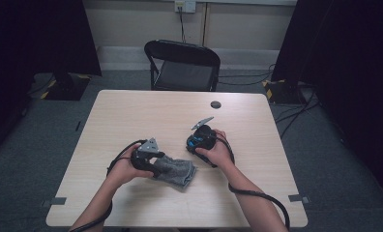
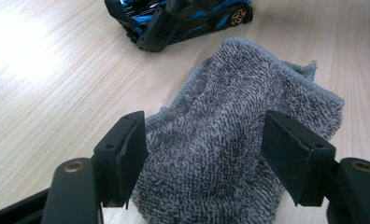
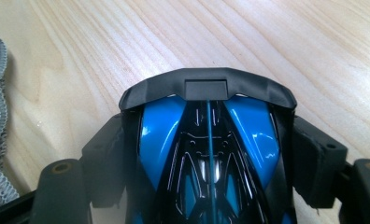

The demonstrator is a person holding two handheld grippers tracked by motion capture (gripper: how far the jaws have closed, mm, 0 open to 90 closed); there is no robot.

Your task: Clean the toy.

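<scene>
Right gripper (image 3: 206,186) has the toy car (image 3: 206,154) between its jaws, pads pressed to both flanks, rear wing pointing away from the camera; car looks gripped, wheels likely on or just off the counter (image 1: 131,111). In the high view the right gripper (image 1: 199,141) sits centre frame, right hand wrapped round it. Left gripper (image 2: 206,158) has its jaws apart, straddling the grey cloth (image 2: 230,140), a bunched terry towel; pads stand either side of the pile and I can't see them pinching it, so I'd call it not yet grabbed. In the high view the left gripper (image 1: 148,157) is lower centre-left, with the cloth (image 1: 180,171) lying just right of it and the car (image 1: 199,140) near, up and right of the cloth. In the left gripper view the car (image 2: 183,18) is at top centre, just past the cloth's far edge, not touching as far as I can tell. Step in hand, my read: car secured, cloth about to be picked, probably to wipe or wrap the car. Next move calls for lowering the left jaws into the pile and closing on a thick fold, not a loose edge, while the right hand keeps the car steady. Surface: pale wood-grain laminate, flat, with a dark round grommet (image 1: 215,104) near the upper edge. Room: grey carpet, black folding chair (image 1: 182,65) behind the counter at top centre, dark curtains at upper left and right, wall socket (image 1: 184,6) with a cable, cables on the floor at right.
</scene>
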